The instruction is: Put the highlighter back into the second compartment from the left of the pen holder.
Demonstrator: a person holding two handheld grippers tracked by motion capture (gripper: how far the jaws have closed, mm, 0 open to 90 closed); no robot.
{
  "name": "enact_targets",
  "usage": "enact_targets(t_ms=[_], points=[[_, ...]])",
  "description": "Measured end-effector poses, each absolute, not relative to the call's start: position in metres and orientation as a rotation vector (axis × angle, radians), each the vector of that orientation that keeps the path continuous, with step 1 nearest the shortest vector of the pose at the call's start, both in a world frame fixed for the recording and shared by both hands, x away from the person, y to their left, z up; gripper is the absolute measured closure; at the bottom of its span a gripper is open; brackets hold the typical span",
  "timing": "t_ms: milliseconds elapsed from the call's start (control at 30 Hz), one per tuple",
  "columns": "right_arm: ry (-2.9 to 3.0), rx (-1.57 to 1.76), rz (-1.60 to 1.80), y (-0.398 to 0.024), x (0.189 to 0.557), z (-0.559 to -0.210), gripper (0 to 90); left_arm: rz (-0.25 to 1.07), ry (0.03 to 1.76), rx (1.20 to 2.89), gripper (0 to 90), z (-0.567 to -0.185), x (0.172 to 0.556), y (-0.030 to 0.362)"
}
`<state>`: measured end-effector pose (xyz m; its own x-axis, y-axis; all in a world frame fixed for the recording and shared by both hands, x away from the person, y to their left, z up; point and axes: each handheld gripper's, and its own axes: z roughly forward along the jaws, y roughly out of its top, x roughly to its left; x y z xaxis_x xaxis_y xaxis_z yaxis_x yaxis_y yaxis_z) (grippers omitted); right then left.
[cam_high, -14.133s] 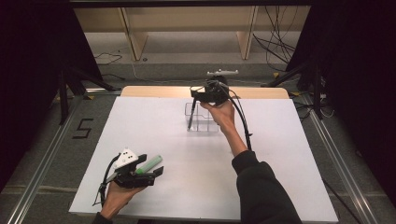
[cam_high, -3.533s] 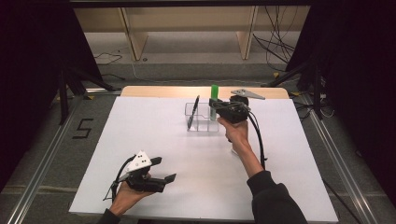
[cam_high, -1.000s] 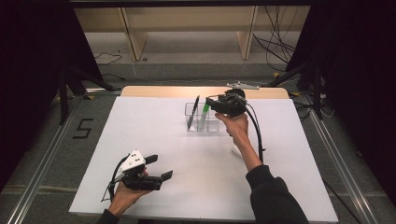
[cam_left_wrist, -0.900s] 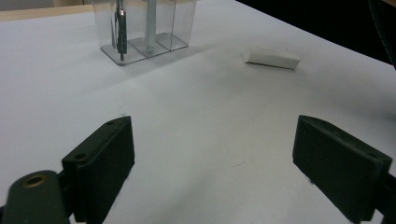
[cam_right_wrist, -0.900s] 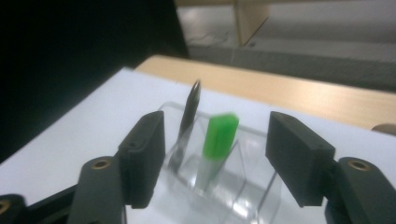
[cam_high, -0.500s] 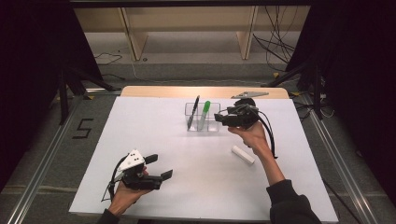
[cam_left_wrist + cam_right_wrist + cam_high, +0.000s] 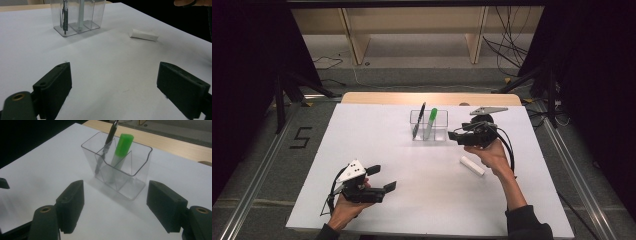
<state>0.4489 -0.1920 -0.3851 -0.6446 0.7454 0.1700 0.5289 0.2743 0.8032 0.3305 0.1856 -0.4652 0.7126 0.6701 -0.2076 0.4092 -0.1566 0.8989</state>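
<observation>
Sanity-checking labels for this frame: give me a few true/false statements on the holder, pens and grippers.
1. The green-capped marker stands in the clear holder. True.
2. The black pen lies flat on the table. False: it leans inside the holder, in its own compartment.
3. The right gripper is shut on the marker. False: its jaws are open and empty.
4. The left gripper is open, holding nothing. True.
5. The white cylinder lies on the table outside the holder. True.

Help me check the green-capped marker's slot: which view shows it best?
The right gripper view: the green-capped marker stands close up in the clear holder's middle compartment. The high view shows it small; the left gripper view cuts off its cap.
</observation>
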Motion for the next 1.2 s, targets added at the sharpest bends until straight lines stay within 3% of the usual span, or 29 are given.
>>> enact_targets(t_ms=[400,1200], points=[[2.32,1.171,1.245,-0.202,0.426,-0.408,30.8,0.287,0.859,1.783,11.9,-0.465,0.33,0.187],[2.479,1.159,0.956,-0.205,0.425,-0.43,28.2,0.284,0.864,1.77,11.5,-0.464,0.334,0.189]])
